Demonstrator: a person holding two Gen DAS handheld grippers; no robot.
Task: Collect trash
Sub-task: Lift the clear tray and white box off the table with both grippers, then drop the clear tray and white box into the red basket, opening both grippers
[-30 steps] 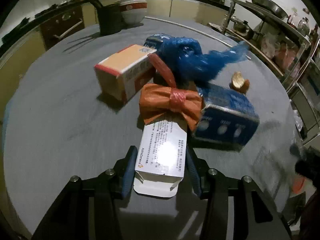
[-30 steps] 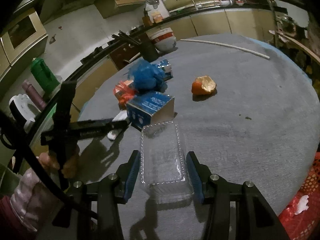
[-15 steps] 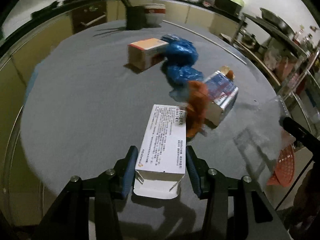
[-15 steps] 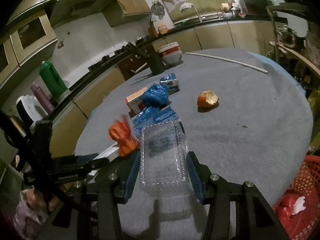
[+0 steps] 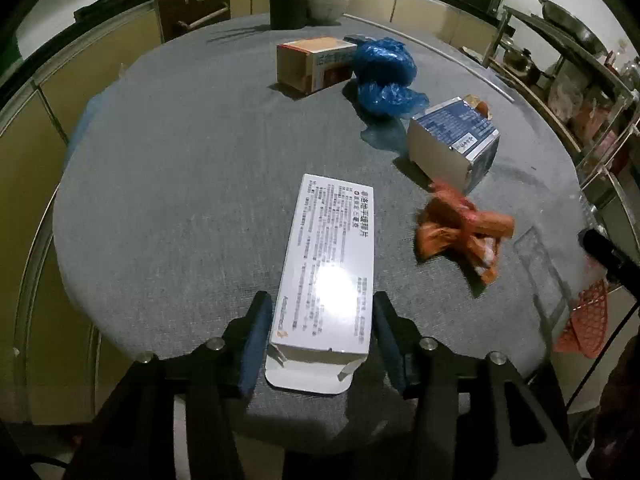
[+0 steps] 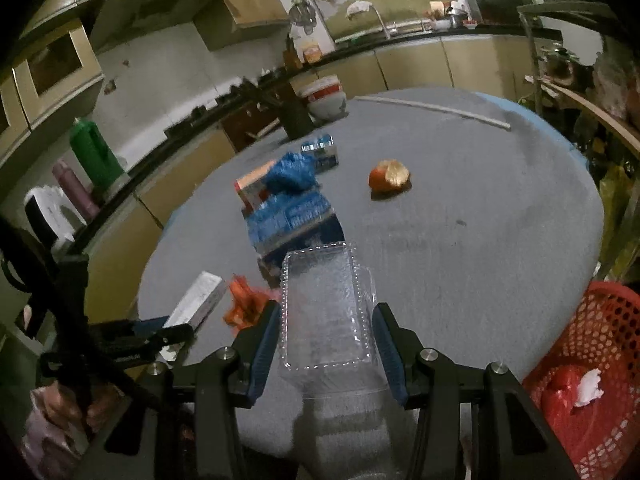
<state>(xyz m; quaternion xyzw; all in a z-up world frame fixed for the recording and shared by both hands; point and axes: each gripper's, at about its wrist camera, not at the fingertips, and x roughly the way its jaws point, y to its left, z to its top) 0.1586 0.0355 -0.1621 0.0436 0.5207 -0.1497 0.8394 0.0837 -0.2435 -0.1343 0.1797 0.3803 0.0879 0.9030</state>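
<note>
Since the earlier frame the orange wrapper (image 5: 460, 232) has come off the white carton (image 5: 328, 276) and now lies on the grey surface (image 5: 180, 184) just right of it, blurred. The carton has been drawn back from the heap of blue bag (image 5: 384, 76), blue box (image 5: 452, 140) and tan box (image 5: 312, 64).

Left tool (image 5: 322, 336): jaws opening; the carton's near end sits between them, a thin gap showing at each pad, so no firm grip.

Right tool (image 6: 326, 344): jaws clamped on a clear plastic tray (image 6: 324, 312), held above the surface edge. The red basket (image 6: 600, 360) stands low to the right, already holding rubbish.

Handling, as judged: the carton looks empty, light and stiff along its length but crushable across its broad faces; take it by the narrow sides near the open flap. The tray is thin, slippery and springy; moderate pressure only. The wrapper is limp; pinch it at its knotted middle.
</note>
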